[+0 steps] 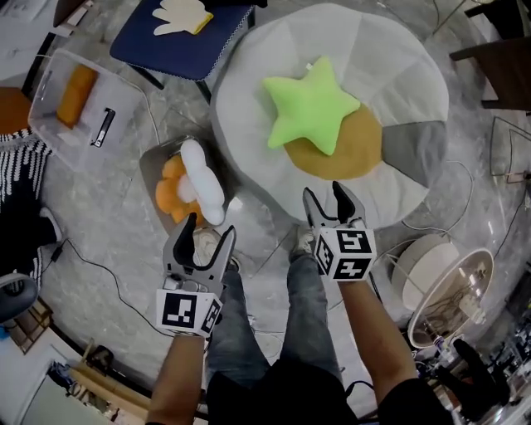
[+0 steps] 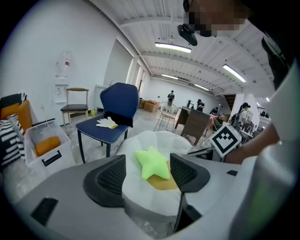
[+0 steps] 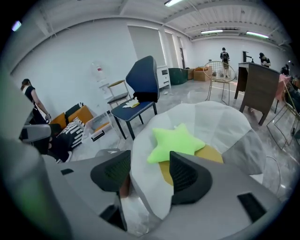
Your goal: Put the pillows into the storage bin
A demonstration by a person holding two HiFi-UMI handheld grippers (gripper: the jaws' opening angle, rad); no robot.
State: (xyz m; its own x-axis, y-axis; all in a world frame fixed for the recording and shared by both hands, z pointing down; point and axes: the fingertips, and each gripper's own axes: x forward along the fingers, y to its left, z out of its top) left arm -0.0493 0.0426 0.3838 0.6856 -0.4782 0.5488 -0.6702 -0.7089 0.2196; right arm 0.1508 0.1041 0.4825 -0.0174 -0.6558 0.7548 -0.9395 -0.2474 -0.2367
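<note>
A lime-green star pillow (image 1: 311, 106) lies on a round mustard pillow (image 1: 348, 149), both on top of a big white beanbag (image 1: 390, 66). Left of the beanbag, a grey bin (image 1: 151, 166) on the floor holds an orange pillow (image 1: 170, 197) and a white one (image 1: 203, 181). My left gripper (image 1: 205, 228) hovers open over the floor just below that bin, holding nothing. My right gripper (image 1: 323, 191) is open at the beanbag's near edge, short of the star pillow (image 3: 176, 142). In the left gripper view the star pillow (image 2: 152, 163) shows between the empty jaws, farther off.
A blue chair (image 1: 187, 37) with a cream hand-shaped cushion (image 1: 182, 15) stands behind the bin. A clear plastic box (image 1: 79, 104) with an orange item sits at far left. Cables run over the floor. A white lamp (image 1: 440, 286) lies at right, and my legs (image 1: 274, 315) are below.
</note>
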